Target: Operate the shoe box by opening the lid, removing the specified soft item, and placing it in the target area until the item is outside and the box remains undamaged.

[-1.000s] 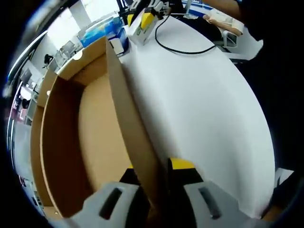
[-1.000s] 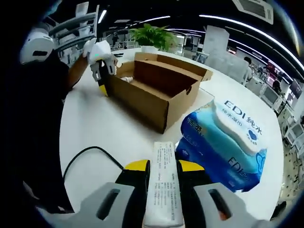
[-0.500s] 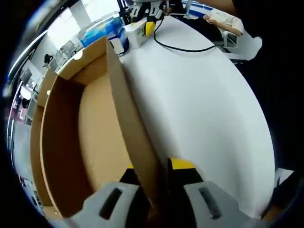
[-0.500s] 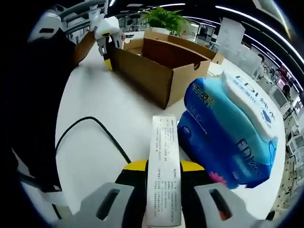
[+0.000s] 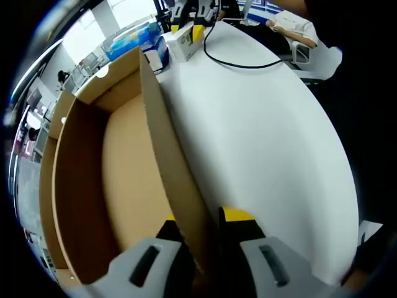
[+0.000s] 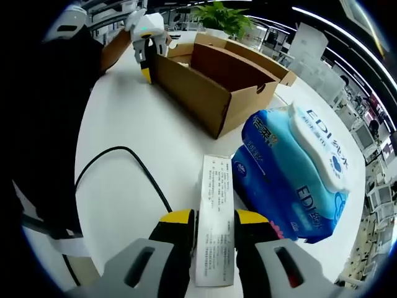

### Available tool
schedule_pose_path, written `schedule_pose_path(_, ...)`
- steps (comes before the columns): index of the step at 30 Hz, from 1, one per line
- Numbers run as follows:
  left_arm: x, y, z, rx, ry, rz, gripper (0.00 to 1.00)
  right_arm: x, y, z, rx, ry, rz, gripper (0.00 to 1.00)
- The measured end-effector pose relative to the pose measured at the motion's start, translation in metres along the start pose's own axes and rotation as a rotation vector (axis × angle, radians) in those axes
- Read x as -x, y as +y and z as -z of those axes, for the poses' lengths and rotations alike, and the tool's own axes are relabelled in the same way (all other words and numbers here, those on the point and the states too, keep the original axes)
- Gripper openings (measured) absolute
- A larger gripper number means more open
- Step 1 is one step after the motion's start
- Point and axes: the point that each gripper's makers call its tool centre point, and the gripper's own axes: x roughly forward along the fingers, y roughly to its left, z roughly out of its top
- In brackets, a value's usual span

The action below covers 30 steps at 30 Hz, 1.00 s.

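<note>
Since the shoe box (image 6: 214,87) stands open on the table (image 6: 142,155), the left gripper (image 5: 208,261) clamps its wall; beside it, the right gripper (image 6: 214,248) grips a small carton (image 6: 215,223), seemingly already out, near the tissue packs (image 6: 298,174); release remains.

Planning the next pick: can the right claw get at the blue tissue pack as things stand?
Probably not yet. The right claw is shut on a white box, so it has no free grip. The blue tissue pack lies just beside it on the table, nothing between them.
</note>
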Motion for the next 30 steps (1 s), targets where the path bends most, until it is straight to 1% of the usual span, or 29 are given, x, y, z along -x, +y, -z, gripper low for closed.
schedule_pose_path(3,0.0,0.0,0.0,-0.001,0.001,0.0,0.12,0.002,-0.001,0.004,0.007,0.02,0.004,0.24)
schedule_pose_path(4,0.0,0.0,0.0,-0.002,0.001,-0.001,0.12,0.003,-0.006,0.008,0.006,0.016,0.014,0.22)
schedule_pose_path(5,0.0,0.0,0.0,-0.003,0.001,-0.001,0.12,0.003,-0.005,0.009,-0.009,0.013,0.003,0.21)
schedule_pose_path(7,0.0,0.0,0.0,-0.003,0.002,-0.002,0.12,0.003,-0.003,0.009,0.008,0.015,-0.004,0.2)
schedule_pose_path(11,0.0,0.001,0.0,-0.004,0.002,-0.003,0.12,0.003,-0.002,0.012,0.035,0.056,-0.011,0.2)
schedule_pose_path(12,0.0,0.001,0.0,-0.003,0.002,-0.002,0.12,0.004,-0.002,0.013,0.047,0.068,-0.016,0.2)
schedule_pose_path(14,0.0,0.001,0.0,-0.004,0.002,-0.003,0.12,0.004,-0.003,0.014,0.104,0.101,-0.019,0.2)
schedule_pose_path(17,0.0,0.001,0.0,-0.004,0.002,-0.003,0.12,0.003,-0.006,0.019,0.126,0.128,-0.032,0.2)
schedule_pose_path(23,0.0,0.001,0.0,-0.006,0.003,-0.003,0.12,0.002,-0.02,0.028,0.218,0.189,-0.047,0.2)
schedule_pose_path(27,0.0,0.001,0.0,-0.007,0.004,-0.003,0.12,-0.001,-0.022,0.027,0.279,0.225,-0.065,0.2)
schedule_pose_path(28,0.0,0.001,0.0,-0.007,0.004,-0.003,0.12,-0.002,-0.022,0.027,0.295,0.233,-0.078,0.2)
schedule_pose_path(30,0.0,0.001,0.0,-0.011,0.006,-0.004,0.12,-0.003,-0.021,0.025,0.307,0.238,-0.092,0.2)
